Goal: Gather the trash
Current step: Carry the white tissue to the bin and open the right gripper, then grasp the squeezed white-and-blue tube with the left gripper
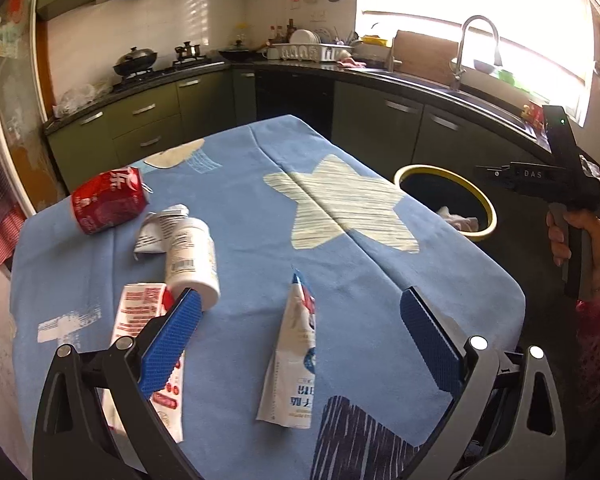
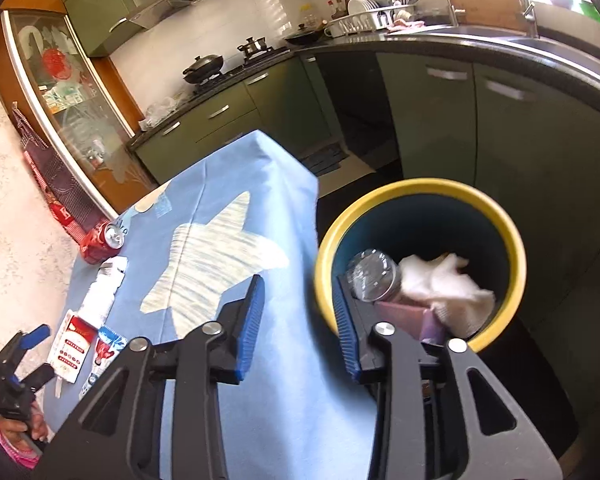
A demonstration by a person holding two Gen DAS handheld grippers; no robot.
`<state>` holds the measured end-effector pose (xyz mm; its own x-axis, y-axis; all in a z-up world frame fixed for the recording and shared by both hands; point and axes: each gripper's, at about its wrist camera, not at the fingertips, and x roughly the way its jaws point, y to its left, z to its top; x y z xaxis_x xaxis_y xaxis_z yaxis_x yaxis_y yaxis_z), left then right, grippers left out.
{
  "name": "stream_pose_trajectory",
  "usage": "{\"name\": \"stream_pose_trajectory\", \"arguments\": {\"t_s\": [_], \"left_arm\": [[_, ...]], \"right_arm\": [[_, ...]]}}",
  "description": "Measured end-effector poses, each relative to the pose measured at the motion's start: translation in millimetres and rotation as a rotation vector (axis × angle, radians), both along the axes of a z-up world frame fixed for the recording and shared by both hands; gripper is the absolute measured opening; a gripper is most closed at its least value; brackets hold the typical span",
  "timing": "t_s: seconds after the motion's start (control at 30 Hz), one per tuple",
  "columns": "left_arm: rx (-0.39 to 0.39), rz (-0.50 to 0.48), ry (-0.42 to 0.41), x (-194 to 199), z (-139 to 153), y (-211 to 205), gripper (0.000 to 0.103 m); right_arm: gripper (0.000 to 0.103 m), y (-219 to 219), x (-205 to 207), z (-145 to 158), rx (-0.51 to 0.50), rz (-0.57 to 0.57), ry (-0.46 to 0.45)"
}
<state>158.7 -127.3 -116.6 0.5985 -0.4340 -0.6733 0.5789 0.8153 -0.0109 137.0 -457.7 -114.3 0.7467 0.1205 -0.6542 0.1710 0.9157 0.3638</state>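
Note:
On the blue star-print cloth (image 1: 380,264) lie a red can (image 1: 108,200), a white bottle (image 1: 190,256) on its side, a crumpled tube (image 1: 156,228), a red-and-white packet (image 1: 140,320) and a white-and-blue pouch (image 1: 296,360). My left gripper (image 1: 300,296) hangs open and wide over the pouch's upper end, its left finger in front of the packet and the bottle's base. My right gripper (image 2: 298,284) is open and empty at the near left rim of the yellow-rimmed bin (image 2: 420,188). The bin holds a clear plastic bottle (image 2: 374,276), white tissue (image 2: 444,284) and a purple box (image 2: 404,312).
The bin (image 1: 444,200) stands on the floor right of the table. Green cabinets (image 1: 380,128) and a black counter with a sink tap (image 1: 480,40) run behind it. A hand (image 1: 580,240) holds the right gripper's handle. A glass-door cabinet (image 2: 68,120) is on the left.

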Motion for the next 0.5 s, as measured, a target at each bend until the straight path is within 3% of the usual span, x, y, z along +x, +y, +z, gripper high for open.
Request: {"name": "stream_pose_trajectory", "arguments": {"t_s": [0.13, 0.5], "left_arm": [[0.009, -0.037, 0.057, 12, -18, -14, 0.097], [0.037, -0.058, 0.19, 40, -58, -27, 0.066]], "right_arm": [[0.036, 14, -2, -8, 0.029, 0.023, 0.002], [0.036, 26, 1, -18, 0.079, 0.058, 0.01]]}}
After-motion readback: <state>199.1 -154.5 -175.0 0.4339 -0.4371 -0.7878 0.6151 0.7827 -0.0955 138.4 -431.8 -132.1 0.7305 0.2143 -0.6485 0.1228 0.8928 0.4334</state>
